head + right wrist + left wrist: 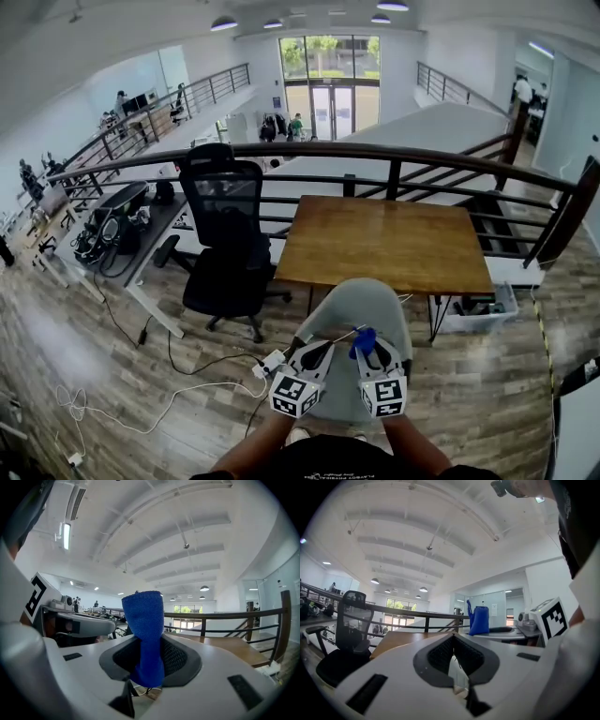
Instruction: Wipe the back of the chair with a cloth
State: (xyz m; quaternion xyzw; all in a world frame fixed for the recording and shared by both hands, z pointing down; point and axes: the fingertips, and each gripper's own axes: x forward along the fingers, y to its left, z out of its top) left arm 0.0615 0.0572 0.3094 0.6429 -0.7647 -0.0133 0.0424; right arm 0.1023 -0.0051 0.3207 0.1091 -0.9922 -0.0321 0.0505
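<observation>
Right gripper view: right claw (149,654) clamped on the blue cloth (144,620), which looks soft, light and floppy, so a bunched pinch suits. Left claw (453,652) pressed together, empty.

A wood-plank floor (84,375) carries everything. Straight ahead of both grippers stands a rectangular brown wooden table (384,244) on dark legs, its top bare. Directly below the left gripper (322,349) and the right gripper (371,349), a grey round-backed shell chair (361,305) stands on the floor, pushed up to the table's near edge. Ahead and left of the left gripper stands a black mesh-backed office chair on a star base (225,253). Just left of the left gripper a white power strip (269,362) lies on the planks, with a thin white cable (169,403) trailing farther left. Ahead and right of the right gripper, a clear plastic bin (473,317) sits on the floor beside the table.
</observation>
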